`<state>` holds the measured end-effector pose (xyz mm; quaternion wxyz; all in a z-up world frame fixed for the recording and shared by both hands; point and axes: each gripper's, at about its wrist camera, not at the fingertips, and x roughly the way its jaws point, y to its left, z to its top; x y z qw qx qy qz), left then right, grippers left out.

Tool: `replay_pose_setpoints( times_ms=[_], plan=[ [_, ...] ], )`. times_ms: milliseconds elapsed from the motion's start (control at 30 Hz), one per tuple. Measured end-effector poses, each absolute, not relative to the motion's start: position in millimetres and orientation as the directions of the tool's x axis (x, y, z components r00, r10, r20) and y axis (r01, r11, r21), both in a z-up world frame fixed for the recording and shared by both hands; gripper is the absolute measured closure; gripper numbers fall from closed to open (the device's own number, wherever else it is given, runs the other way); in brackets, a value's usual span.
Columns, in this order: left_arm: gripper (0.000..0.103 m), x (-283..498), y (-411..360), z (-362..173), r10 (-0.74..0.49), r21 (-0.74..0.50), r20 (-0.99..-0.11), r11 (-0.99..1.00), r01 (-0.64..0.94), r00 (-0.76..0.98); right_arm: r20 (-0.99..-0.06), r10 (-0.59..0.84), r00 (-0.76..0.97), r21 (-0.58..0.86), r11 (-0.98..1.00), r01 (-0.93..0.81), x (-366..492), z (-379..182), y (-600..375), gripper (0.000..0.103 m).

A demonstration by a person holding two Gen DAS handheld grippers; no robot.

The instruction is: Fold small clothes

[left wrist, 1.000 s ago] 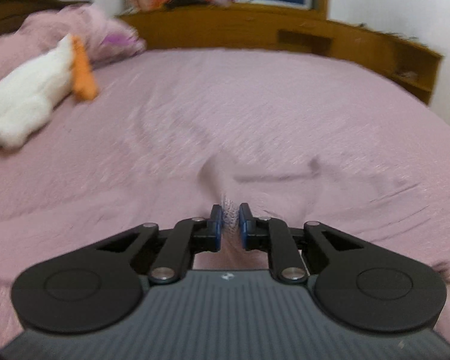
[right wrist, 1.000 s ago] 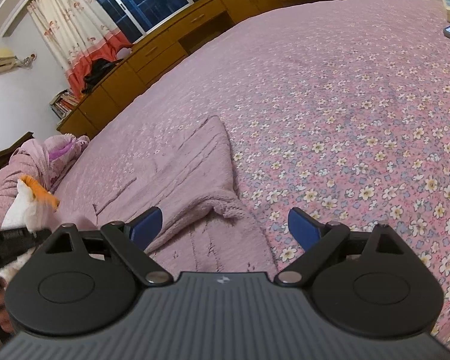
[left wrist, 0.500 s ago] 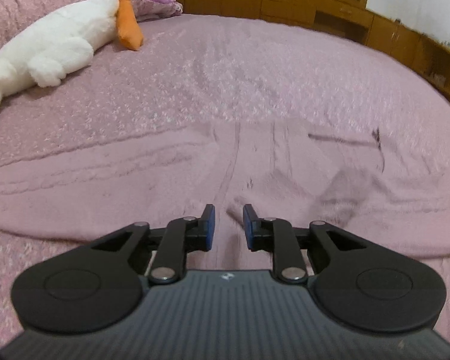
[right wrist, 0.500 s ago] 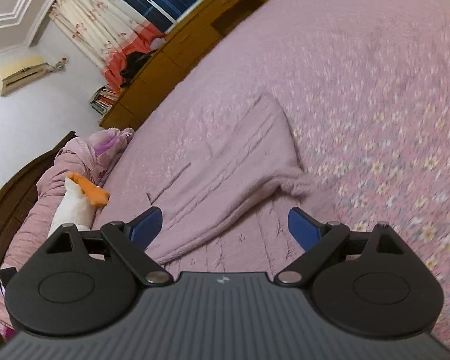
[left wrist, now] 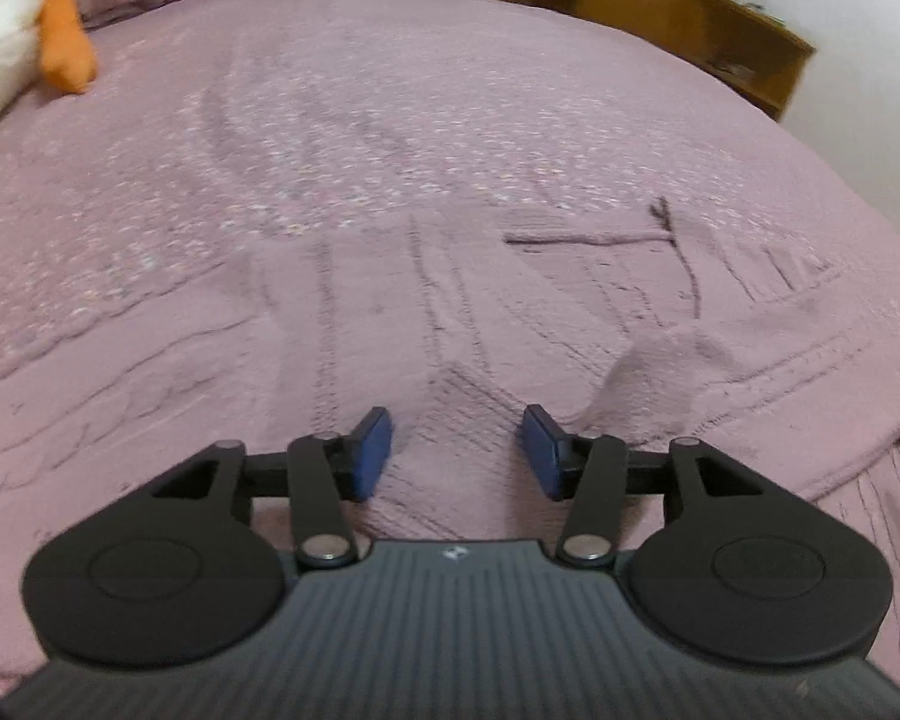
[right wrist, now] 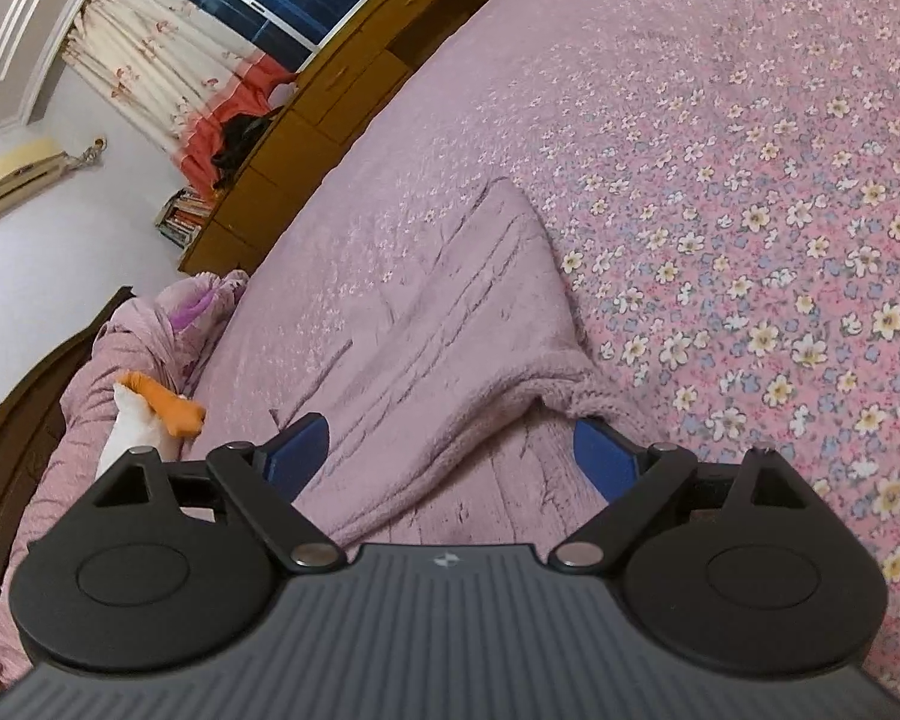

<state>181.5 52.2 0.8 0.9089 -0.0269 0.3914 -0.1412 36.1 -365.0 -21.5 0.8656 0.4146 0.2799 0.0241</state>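
Here the pink knitted garment (left wrist: 426, 324) lies spread on the floral bedspread (right wrist: 750, 192), one part folded over; the left gripper (left wrist: 456, 450) hangs just above it, its jaws having just been opening, with nothing pinched between the blue pads (left wrist: 369, 450); the right gripper (right wrist: 450, 456) stands wide apart over the garment's fluffy edge, gripping nothing; a white plush toy (left wrist: 0, 54) lies well apart.

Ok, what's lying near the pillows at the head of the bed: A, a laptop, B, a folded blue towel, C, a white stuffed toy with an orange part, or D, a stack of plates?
C: a white stuffed toy with an orange part lies by the pillows, also seen from the left wrist.
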Motion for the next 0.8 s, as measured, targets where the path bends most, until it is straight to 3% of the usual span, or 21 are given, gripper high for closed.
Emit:
replay_pose_setpoints(
  times_ms=[100, 133, 167, 333, 433, 500, 567, 800],
  plan=[
    [0.056, 180, 46, -3, -0.279, -0.127, -0.695, 0.955, 0.268, 0.662, -0.459, 0.262, 0.849, 0.737, 0.646, 0.199, 40, -23, -365, 0.010],
    [0.064, 178, 44, -3, -0.282, -0.117, -0.687, 0.953, 0.281, 0.669, -0.456, 0.257, 0.852, 0.741, 0.640, 0.204, 41, -24, -365, 0.010],
    [0.089, 177, 43, -3, -0.295, -0.125, -0.682, 0.948, 0.291, 0.669, -0.453, 0.253, 0.855, 0.745, 0.634, 0.208, 41, -24, -365, 0.010],
    [0.089, 168, 55, 7, -0.247, -0.170, -0.636, 0.969, 0.179, 0.731, -0.433, 0.226, 0.873, 0.783, 0.574, 0.239, 47, -24, -367, 0.012],
    [0.089, 161, 72, 10, -0.118, -0.167, -0.620, 0.986, 0.017, 0.776, -0.445, 0.187, 0.876, 0.776, 0.569, 0.273, 49, -24, -369, 0.032],
    [0.089, 160, 81, 6, -0.104, -0.181, -0.630, 0.983, -0.015, 0.770, -0.483, 0.166, 0.860, 0.757, 0.573, 0.315, 53, -28, -370, 0.064],
    [0.089, 158, 82, 3, -0.111, -0.175, -0.643, 0.985, -0.004, 0.758, -0.510, 0.139, 0.849, 0.744, 0.567, 0.354, 52, -33, -373, 0.083],
    [0.087, 156, 66, -1, -0.093, -0.097, -0.663, 0.995, 0.037, 0.743, -0.499, 0.041, 0.866, 0.715, 0.584, 0.384, 41, -38, -371, 0.089]
  ],
)
